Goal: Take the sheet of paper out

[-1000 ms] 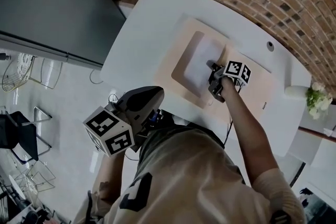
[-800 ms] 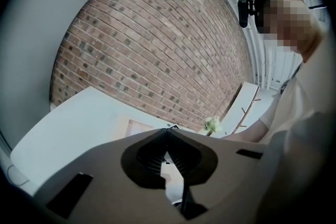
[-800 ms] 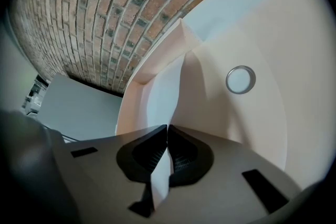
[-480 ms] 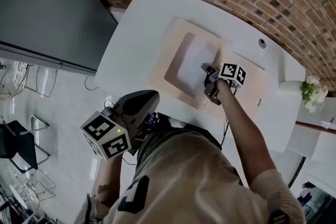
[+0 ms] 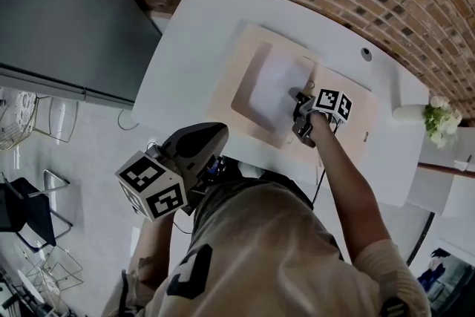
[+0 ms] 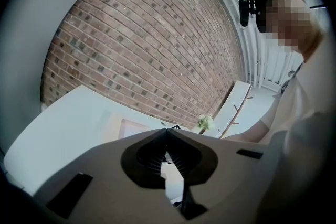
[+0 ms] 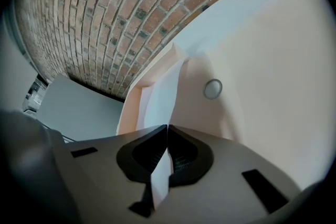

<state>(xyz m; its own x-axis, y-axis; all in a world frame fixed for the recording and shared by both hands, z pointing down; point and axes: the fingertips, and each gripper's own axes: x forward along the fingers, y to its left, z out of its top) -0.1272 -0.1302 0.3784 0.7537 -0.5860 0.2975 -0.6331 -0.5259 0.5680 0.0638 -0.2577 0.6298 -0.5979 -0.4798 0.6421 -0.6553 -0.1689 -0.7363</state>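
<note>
Pinching one edge of the sheet of paper (image 7: 164, 93) with the right gripper (image 7: 167, 126), jaws pressed flat together on the thin white sheet and on nothing else. Holding the left gripper (image 6: 167, 129) back near the body, well apart from the white table (image 5: 185, 48), also closed, tips meeting, empty. Concerning the sheet: lying mostly inside the open peach folder (image 5: 251, 48) in the middle of the table, with only the held edge raised and bent up toward the jaws. Not yet out, so probably early in the pulling step. Several ways to fail from here. Could slip from the pads, because of a hold on only a narrow strip of smooth paper. Could tear or crease at the pinch if pulled sharply or at a steep angle against the folder's rim. Could also drag the whole light folder across the table, with nothing pressing it down and the other gripper far away. Might catch on the round snap button (image 7: 212, 88) just beside the sheet. Better to draw slowly, low and along the sheet's own plane, and to watch for the folder following.
</note>
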